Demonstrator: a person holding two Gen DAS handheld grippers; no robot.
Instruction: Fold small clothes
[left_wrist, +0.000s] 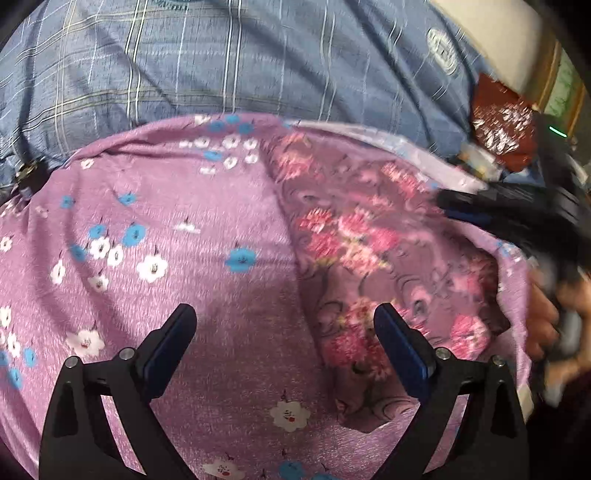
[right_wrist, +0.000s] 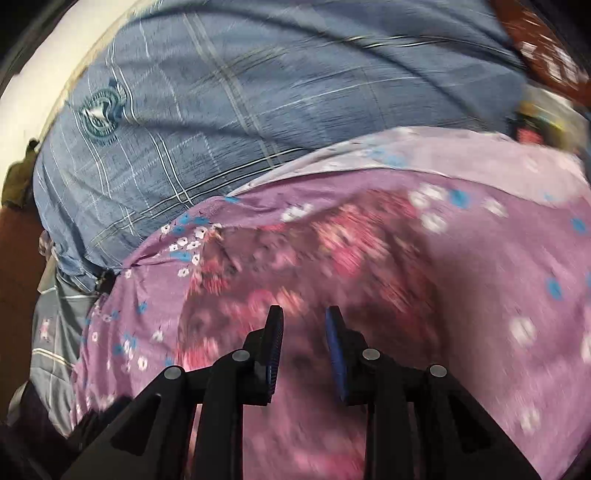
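Farthest left in the left wrist view, the lilac cotton cloth printed with small white and blue blossoms (left_wrist: 177, 236) lies spread flat and fills most of the frame; it looks like the bed cover that serves as the folding surface. Above it lies a blue-grey checked shirt with a round green crest (left_wrist: 258, 55), apart from both tools and seemingly waiting its turn. The left gripper (left_wrist: 284, 345) hangs over the lilac cloth with its blue-padded jaws spread wide and nothing between them, probably poised for the next grab. Right of centre sits the task's piece, a mauve garment with pink rose print (left_wrist: 365, 251), resting on the lilac cloth with one straight edge running down the middle, as if it had been laid over in a fold. At the far right, blurred, the right gripper (left_wrist: 465, 210) and the hand (left_wrist: 546, 325) carrying it reach over that garment. In its own view the right gripper (right_wrist: 304, 328) has its jaws narrowly parted, clear of the rose-print fabric (right_wrist: 332, 251) beneath, apparently after letting go
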